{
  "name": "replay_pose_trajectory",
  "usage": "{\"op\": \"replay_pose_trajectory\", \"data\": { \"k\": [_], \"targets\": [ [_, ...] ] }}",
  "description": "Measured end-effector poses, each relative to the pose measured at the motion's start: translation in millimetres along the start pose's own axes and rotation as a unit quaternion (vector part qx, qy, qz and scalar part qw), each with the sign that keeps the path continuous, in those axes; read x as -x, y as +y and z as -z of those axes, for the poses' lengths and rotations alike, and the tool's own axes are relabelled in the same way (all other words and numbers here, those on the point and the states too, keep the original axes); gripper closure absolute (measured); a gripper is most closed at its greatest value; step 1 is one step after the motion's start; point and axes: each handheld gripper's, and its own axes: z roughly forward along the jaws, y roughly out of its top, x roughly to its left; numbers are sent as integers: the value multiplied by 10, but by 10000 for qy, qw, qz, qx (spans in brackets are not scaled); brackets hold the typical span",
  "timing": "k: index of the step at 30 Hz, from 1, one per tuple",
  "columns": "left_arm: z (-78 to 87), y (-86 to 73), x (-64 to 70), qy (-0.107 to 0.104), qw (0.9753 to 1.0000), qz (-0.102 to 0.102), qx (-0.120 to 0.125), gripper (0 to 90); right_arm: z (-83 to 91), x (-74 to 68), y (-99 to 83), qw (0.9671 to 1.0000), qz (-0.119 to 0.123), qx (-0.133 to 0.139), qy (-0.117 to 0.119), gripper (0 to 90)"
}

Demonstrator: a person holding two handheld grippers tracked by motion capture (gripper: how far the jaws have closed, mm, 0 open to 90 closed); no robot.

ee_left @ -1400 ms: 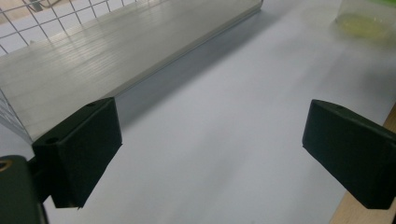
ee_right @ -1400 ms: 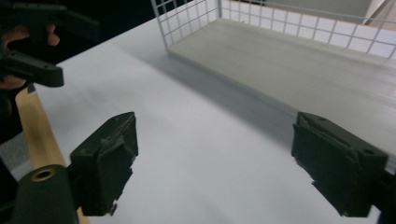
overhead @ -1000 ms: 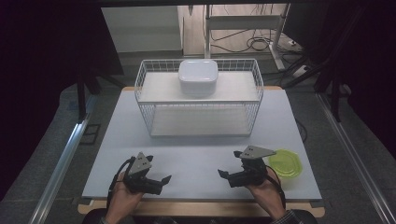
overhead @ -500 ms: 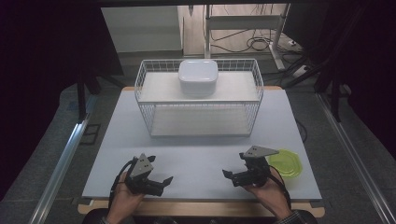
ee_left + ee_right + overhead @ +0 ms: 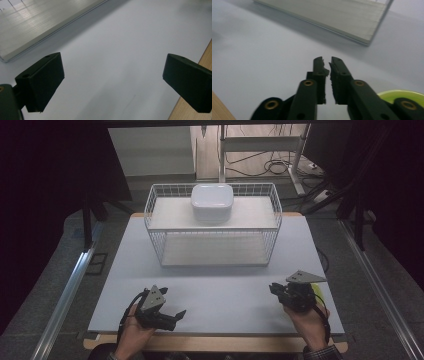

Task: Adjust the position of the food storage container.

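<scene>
I judged the work barely begun: my right gripper (image 5: 296, 292), jaws nearly closed and empty, sat just left of the green bowl (image 5: 402, 96) at the worktop's (image 5: 225, 285) near right; my left gripper (image 5: 162, 312) rested with jaws wide open.

The left hand-held gripper (image 5: 167, 316) sits low in the person's left hand (image 5: 131, 336), its jaws spread wide and empty, pointing toward the right hand-held gripper (image 5: 278, 290). That one, gripped by the right hand (image 5: 309, 322), has its jaws nearly closed with a thin gap and nothing between them, aimed leftward, grey plate on top.
</scene>
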Motion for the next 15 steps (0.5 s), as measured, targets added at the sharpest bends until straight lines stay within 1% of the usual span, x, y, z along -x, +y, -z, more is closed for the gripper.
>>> {"op": "replay_pose_trajectory", "data": {
  "k": [1, 2, 3, 9, 13, 15],
  "targets": [
    [0, 0, 0, 0, 10000, 0, 0, 33, 0, 0, 0, 10000, 0, 0, 0, 837],
    [-8, -2, -3, 5, 10000, -1, -25, 33, 37, 55, -12, 9999, -67, -26, -116, 890],
    [-13, -4, -7, 9, 10000, 8, -47, 34, 49, 71, -18, 9998, -87, -40, -163, 896],
    [-28, -21, -23, -14, 9999, 56, -87, 37, 142, 214, -53, 9988, -307, 17, -372, 898],
    [-36, -24, -18, -22, 9999, 42, -104, 38, 213, 354, -102, 9974, -507, 94, -494, 897],
    [-40, -24, -14, -35, 9999, 39, -106, 38, 252, 420, -132, 9963, -591, 124, -608, 897]
  ]
}}
